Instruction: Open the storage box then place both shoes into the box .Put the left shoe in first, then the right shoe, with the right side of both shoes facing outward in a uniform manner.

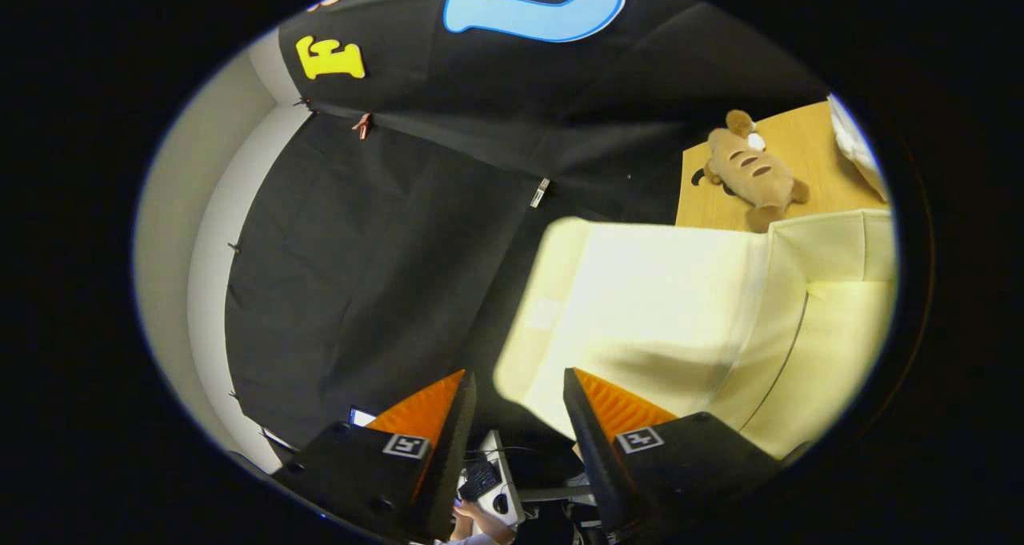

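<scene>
Standing apart with a clear gap between its two fingers, the claw [518, 397] holds nothing; neither finger presses on anything. One finger [432, 417] rises on the left of the gap and the other [608, 417] on the right, each bearing a small square marker near its base.

Through the gap, far beyond the fingers, a person's hand [468, 521] shows beside a keyboard [480, 478] on a pale stand, with cables trailing near it. A lit corner of a screen [362, 415] peeks out just beside the left finger.

Just ahead of the right finger, and reaching up and away from it, looms a large cream-coloured body [640, 305] with a rounded near corner and smooth pale faces; a thin dark seam runs along its far side. It may be the storage box, but whether that is so, or whether it is open or closed, cannot be told from this angle.

Beyond that pale body lies a wooden table [808, 149]. On it rests a tan plush toy [752, 173] with dark stripes on its back, lying tilted, close to the pale body's upper edge. Something white [856, 149] sits on the table's far side, too cut off to identify.

Behind everything hangs the black cloth wall [360, 265], pinned with small clips, and a plain pale wall [184, 233] stands beside it.
</scene>
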